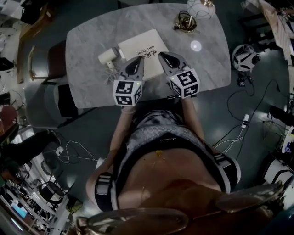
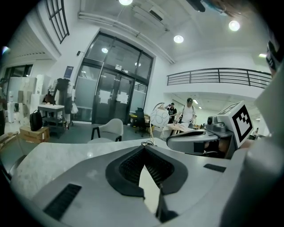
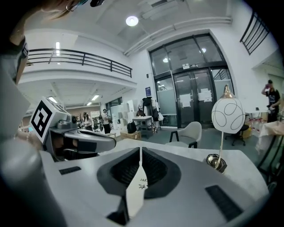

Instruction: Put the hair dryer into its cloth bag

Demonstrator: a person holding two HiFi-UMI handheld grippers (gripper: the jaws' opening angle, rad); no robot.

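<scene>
hands: both stretched forward side by side, left gripper [image 1: 138,58] and right gripper [image 1: 161,55] tilted slightly down over the bag's [image 1: 140,45] near edge, fingers [image 2: 157,168] clenched on nothing | hair dryer [image 1: 109,56]: white, lying on the desk [image 1: 89,34] at the bag's left corner | right gripper view only: print on the bag below its fingertips

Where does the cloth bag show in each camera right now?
Head view: cloth bag mid-table, right of the hair dryer.
Left gripper view: white wedge seen through the gap behind the jaw tips.
Right gripper view: printed white wedge, same gap.
Shared landmark: round-shaded lamp.
</scene>
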